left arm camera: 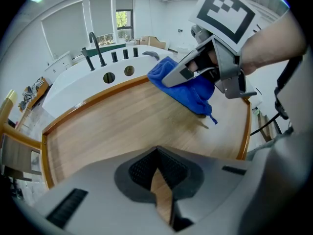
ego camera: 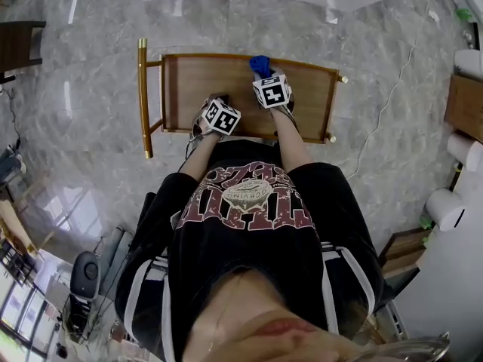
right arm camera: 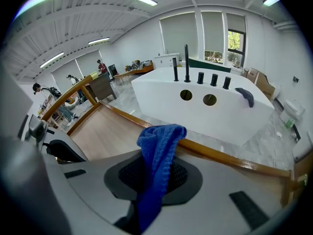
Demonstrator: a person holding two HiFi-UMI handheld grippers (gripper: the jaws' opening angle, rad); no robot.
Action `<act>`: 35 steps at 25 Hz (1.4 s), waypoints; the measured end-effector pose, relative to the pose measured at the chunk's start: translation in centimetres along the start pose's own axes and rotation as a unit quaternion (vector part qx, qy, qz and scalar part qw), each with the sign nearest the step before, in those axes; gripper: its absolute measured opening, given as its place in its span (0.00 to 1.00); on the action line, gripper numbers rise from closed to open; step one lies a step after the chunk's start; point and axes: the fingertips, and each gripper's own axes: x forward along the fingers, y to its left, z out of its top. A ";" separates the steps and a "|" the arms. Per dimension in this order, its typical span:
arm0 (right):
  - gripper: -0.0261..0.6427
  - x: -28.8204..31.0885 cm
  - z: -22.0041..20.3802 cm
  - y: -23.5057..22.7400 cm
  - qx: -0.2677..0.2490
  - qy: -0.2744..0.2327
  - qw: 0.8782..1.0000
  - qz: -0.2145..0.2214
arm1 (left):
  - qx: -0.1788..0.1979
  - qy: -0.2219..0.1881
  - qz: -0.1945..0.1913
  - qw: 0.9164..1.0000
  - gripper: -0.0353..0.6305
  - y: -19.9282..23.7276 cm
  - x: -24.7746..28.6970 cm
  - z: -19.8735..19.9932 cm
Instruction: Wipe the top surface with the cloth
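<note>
A wooden top (ego camera: 192, 89) with a raised rim is in front of me, on a gold-framed cart. My right gripper (ego camera: 264, 72) is near the far rim and is shut on a blue cloth (ego camera: 259, 63). In the right gripper view the cloth (right arm camera: 159, 151) stands up from between the jaws of that gripper (right arm camera: 155, 180), over the rim. In the left gripper view the cloth (left arm camera: 188, 87) hangs from the right gripper (left arm camera: 188, 72) and touches the wood (left arm camera: 117, 126). My left gripper (ego camera: 217, 105) hovers over the near side of the top. Its jaws (left arm camera: 156, 153) are shut with nothing in them.
A gold handle bar (ego camera: 142, 96) stands at the cart's left end. Beyond the far rim is a white counter (right arm camera: 215, 111) with black taps and two holes. Grey marble floor surrounds the cart, with a cable (ego camera: 392, 89) and boxes (ego camera: 464, 104) to the right.
</note>
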 end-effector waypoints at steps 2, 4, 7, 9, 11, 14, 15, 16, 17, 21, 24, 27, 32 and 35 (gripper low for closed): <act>0.14 -0.3 -0.3 -0.9 0.008 0.001 1.000 -0.006 | 0.001 0.000 0.003 1.000 0.13 0.1 0.1 0.1; 0.14 -0.6 -0.6 -1.6 0.011 0.005 1.000 -0.011 | 0.004 0.000 0.008 1.000 0.13 0.2 0.2 0.2; 0.14 -1.2 -1.0 -2.2 0.012 0.009 1.000 -0.015 | 0.005 0.004 0.007 1.000 0.13 -0.2 0.0 0.3; 0.14 -1.5 -1.2 -2.6 0.011 0.009 1.000 -0.016 | 0.008 0.004 0.009 1.000 0.13 -0.3 -0.1 0.4; 0.14 -1.6 -1.4 -3.2 0.010 0.008 1.000 -0.018 | 0.013 0.008 0.013 1.000 0.13 -0.3 0.1 0.4; 0.14 -1.9 -1.8 -4.1 0.013 0.012 1.000 -0.021 | 0.012 0.013 0.015 1.000 0.13 -0.4 0.2 0.4; 0.14 -2.1 -1.8 -4.2 0.014 0.013 1.000 -0.022 | 0.011 0.013 0.014 1.000 0.13 -0.4 0.1 0.5; 0.14 -2.2 -1.9 -4.4 0.015 0.014 1.000 -0.023 | 0.012 0.014 0.015 1.000 0.13 -0.4 0.1 0.4; 0.14 -2.3 -2.0 -4.5 0.015 0.015 1.000 -0.023 | 0.013 0.015 0.017 1.000 0.13 -0.4 0.1 0.3; 0.14 -2.6 -2.6 -5.4 0.022 0.015 0.999 -0.026 | 0.008 0.015 0.019 1.000 0.13 -0.3 0.1 0.2; 0.14 -2.8 -3.0 -6.4 0.031 0.017 0.999 -0.027 | 0.006 0.017 0.018 1.000 0.13 -0.1 0.4 0.1; 0.14 -3.1 -3.2 -7.3 0.031 0.022 0.999 -0.028 | 0.009 0.017 0.021 1.000 0.13 -0.1 0.3 0.3; 0.14 -3.7 -3.6 -8.3 0.022 0.027 0.999 -0.024 | 0.009 0.023 0.020 0.999 0.13 0.0 0.3 0.1; 0.14 -4.1 -3.9 -8.8 0.022 0.026 0.999 -0.023 | 0.012 0.024 0.023 0.999 0.13 -0.1 0.2 0.2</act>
